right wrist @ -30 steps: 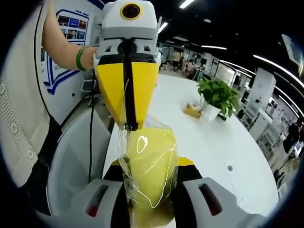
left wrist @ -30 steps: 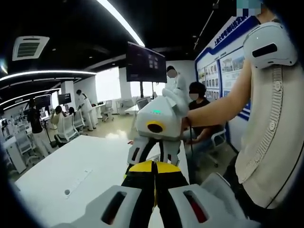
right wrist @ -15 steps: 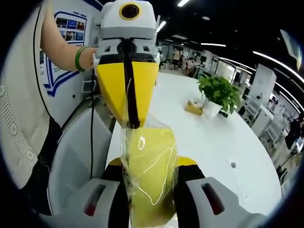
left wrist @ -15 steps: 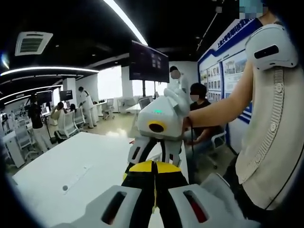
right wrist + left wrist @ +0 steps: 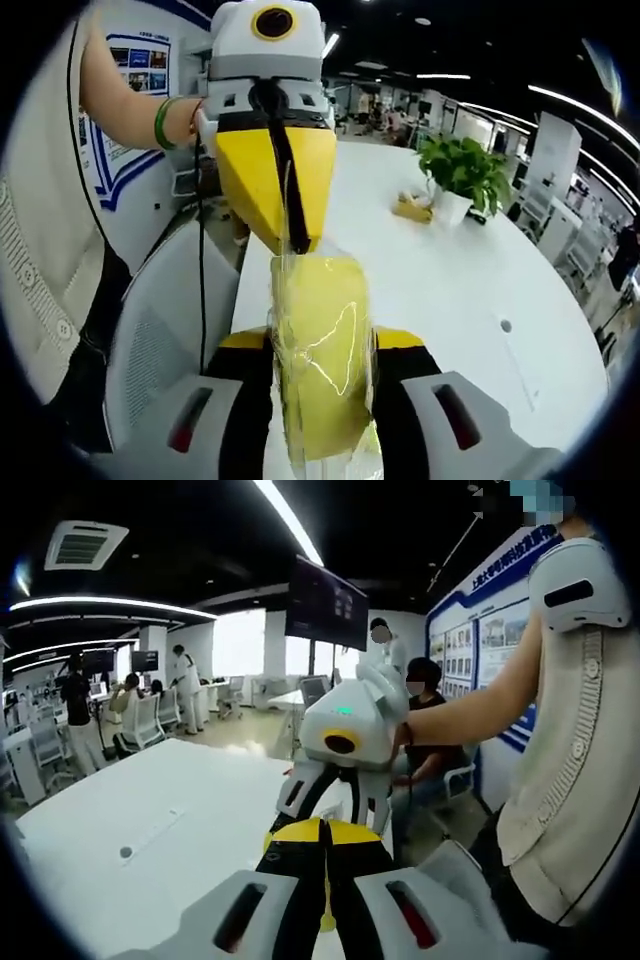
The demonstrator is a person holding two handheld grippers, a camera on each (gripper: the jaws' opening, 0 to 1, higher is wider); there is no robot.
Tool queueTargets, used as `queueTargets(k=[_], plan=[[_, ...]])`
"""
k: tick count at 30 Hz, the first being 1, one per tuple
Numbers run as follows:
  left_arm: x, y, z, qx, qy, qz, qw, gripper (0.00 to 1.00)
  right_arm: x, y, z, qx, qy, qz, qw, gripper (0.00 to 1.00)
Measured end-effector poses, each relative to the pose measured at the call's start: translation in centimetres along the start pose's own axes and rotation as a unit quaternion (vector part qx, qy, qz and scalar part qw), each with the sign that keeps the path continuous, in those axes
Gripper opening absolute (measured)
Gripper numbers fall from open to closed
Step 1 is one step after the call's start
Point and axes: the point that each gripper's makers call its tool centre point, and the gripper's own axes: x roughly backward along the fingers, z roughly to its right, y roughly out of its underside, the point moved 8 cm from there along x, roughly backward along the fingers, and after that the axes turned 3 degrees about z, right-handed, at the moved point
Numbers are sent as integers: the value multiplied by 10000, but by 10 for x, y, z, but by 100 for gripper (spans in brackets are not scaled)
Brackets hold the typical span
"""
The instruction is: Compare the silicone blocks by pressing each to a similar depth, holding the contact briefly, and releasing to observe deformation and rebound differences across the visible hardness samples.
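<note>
Gripping the wrapped yellow block (image 5: 318, 360), right tongs (image 5: 320, 345) face a potted plant (image 5: 463, 185).

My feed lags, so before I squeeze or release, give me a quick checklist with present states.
1. Yellow block between the right gripper fingers: ok.
2. Left gripper tip pinching the wrap's top edge: ok.
3. Block's clear wrap intact: cannot tell.
4. White table below the block, for a drop: ok.
5. Potted plant far from both grippers: ok.
6. Other hardness samples within reach: cannot tell.
</note>
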Motion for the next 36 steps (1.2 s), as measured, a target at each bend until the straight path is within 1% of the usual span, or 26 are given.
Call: queueTargets(k=[4,6,8,11,12,13,14,18,19,20,21,22,25,26,27,28,29,31,32,33,34,35,36], plan=[[0,10,-6,129,-29,-16,9999,0,-1,7,0,16,74,-35,10000,40],[1,14,-8,187,-40,-17,9998,0,-1,10,1,-72,132,-23,9999,45],[1,20,-10,320,-22,-32,9995,0,-1,13,2,-214,209,52,9995,49],[3,28,-14,387,-46,-66,9992,0,2,16,1,-503,308,166,9981,55],[3,30,-16,407,-66,-83,9991,0,3,17,-1,-695,363,264,9966,57],[5,35,-18,451,-76,-104,9989,0,4,18,-1,-791,425,363,9953,59],[6,38,-20,499,-82,-118,9986,0,6,21,-2,-960,510,512,9928,61],[14,53,-32,635,-182,-173,9977,0,14,30,-6,-1487,834,843,9817,71],[16,57,-34,712,-204,-180,9971,0,16,35,-8,-1589,952,867,9789,73],[17,59,-37,767,-245,-160,9966,0,17,37,-8,-1604,1019,837,9782,75],[20,63,-41,854,-285,-144,9958,0,20,45,-11,-1620,1224,737,9764,76],[24,68,-45,934,-320,-137,9950,0,20,46,-12,-1650,1248,755,9754,77],[30,80,-56,1015,-440,-235,9936,0,24,54,-20,-1898,1482,954,9659,80],[31,84,-60,1037,-537,-253,9928,0,25,57,-22,-1985,1542,996,9627,80],[32,88,-62,1086,-537,-273,9923,0,27,61,-24,-2137,1660,1047,9570,81],[34,94,-67,1149,-553,-284,9914,0,28,63,-26,-2208,1729,1083,9538,81],[35,99,-71,1205,-630,-291,9903,0,30,67,-26,-2280,1908,1122,9482,82],[37,110,-78,1428,-645,-276,9873,0,33,71,-29,-2332,2033,1136,9441,84],[38,116,-82,1596,-718,-256,9842,0,35,74,-31,-2430,2143,1110,9395,84],[37,120,-83,1782,-697,-238,9812,0,38,75,-33,-2469,2227,1145,9361,84],[38,126,-87,1785,-746,-195,9809,0,39,76,-34,-2519,2264,1180,9335,84],[38,129,-88,1879,-738,-176,9793,0,40,77,-36,-2588,2282,1202,9309,83],[37,133,-90,2092,-719,-99,9752,0,42,78,-38,-2671,2311,1221,9275,83]])
